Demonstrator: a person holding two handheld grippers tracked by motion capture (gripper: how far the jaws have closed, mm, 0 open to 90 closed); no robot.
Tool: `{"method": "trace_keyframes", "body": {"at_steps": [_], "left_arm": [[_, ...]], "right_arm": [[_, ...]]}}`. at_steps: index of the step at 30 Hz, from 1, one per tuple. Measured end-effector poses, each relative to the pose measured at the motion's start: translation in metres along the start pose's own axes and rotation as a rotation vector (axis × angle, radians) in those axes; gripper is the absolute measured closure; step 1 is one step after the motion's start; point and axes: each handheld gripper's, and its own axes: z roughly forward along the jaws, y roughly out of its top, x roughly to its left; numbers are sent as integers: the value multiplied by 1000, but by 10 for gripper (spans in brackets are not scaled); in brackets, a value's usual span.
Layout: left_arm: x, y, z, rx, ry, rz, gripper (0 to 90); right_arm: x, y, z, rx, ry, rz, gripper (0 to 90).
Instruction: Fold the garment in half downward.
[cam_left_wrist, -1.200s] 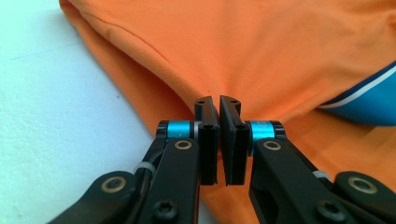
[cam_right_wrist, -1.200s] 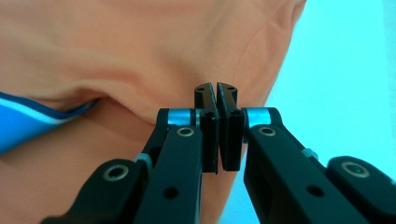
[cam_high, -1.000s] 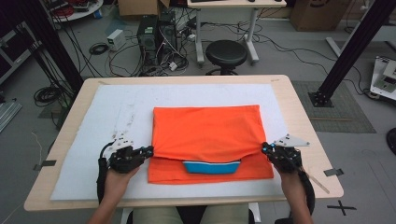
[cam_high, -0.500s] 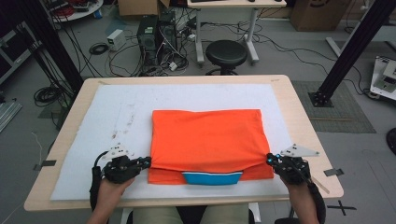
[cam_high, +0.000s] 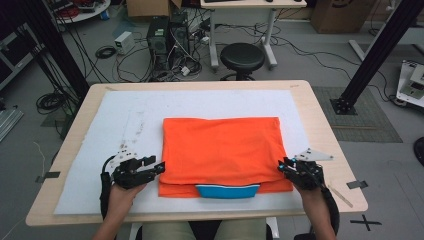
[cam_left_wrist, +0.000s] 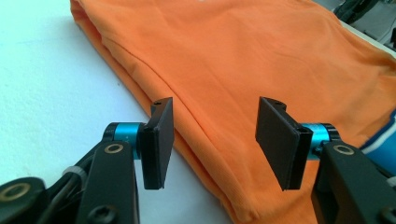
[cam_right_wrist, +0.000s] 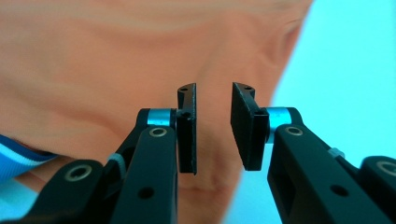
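I have the folded orange shirt (cam_high: 222, 150) lying mid-counter, long axis left-right. Left gripper (cam_high: 159, 168) and right gripper (cam_high: 282, 166) flank its near corners, fingers just opening, holding nothing.

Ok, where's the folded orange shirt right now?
In the high view, the folded orange cotton shirt lies centred on the white table mat, its blue collar at the near edge, between both hand-held grippers.
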Motion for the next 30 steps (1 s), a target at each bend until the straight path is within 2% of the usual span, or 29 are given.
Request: {"method": "trace_keyframes", "body": {"at_steps": [4,9,11,14,19,22,24,26,28,30], "left_arm": [[2,2,6,0,8,9,470],[6,7,17,11,19,11,470],[7,11,24,18,29,15,471],[10,17,32,17,39,17,471],[19,30,50,23,65,10,472],[27,38,62,49,88,4,472],[32,43,70,42,91,-9,472],[38,49,79,65,89,-27,472],[44,53,88,72,99,-39,472],[49,57,98,101,115,-49,474]], "right_arm": [[12,2,15,12,37,-34,680],[13,5,31,35,30,-49,641],[10,8,35,34,26,-36,620],[1,16,36,2,8,-6,585],[-21,31,44,-29,-54,48,573],[-35,36,55,-19,-60,96,573],[-43,41,63,-2,-64,123,573],[-50,46,71,4,-71,151,572],[-58,53,78,16,-62,186,571],[-63,58,87,36,-53,203,576]]}}
